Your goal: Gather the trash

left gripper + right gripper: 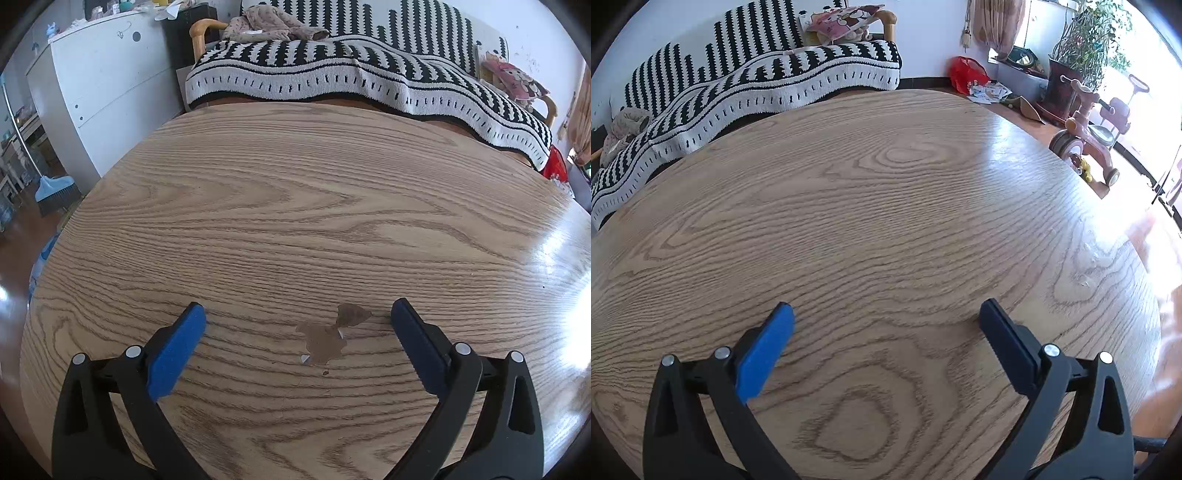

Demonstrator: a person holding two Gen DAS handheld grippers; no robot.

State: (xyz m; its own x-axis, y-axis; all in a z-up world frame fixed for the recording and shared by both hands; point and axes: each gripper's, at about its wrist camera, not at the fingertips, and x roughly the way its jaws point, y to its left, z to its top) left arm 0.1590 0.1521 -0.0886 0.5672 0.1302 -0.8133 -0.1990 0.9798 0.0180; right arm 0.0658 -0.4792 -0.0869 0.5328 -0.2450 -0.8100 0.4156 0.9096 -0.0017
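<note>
My left gripper [298, 312] is open and empty, held just above a wooden table [280, 206]. Between its blue pads the tabletop has a brown chipped patch [327, 338] with a tiny white fleck [305, 359] at its edge. My right gripper [885, 309] is open and empty over the same table [871, 206]. I see no loose trash on the tabletop in either view. On the floor past the far right of the table lie a red bag [967, 73] and scattered papers [990, 91].
A sofa with a black-and-white striped blanket [332, 70] stands behind the table. A white cabinet [107, 81] and a blue broom [55, 188] are at the left. A pink tricycle [1086, 136] and a potted plant [1082, 48] stand at the right.
</note>
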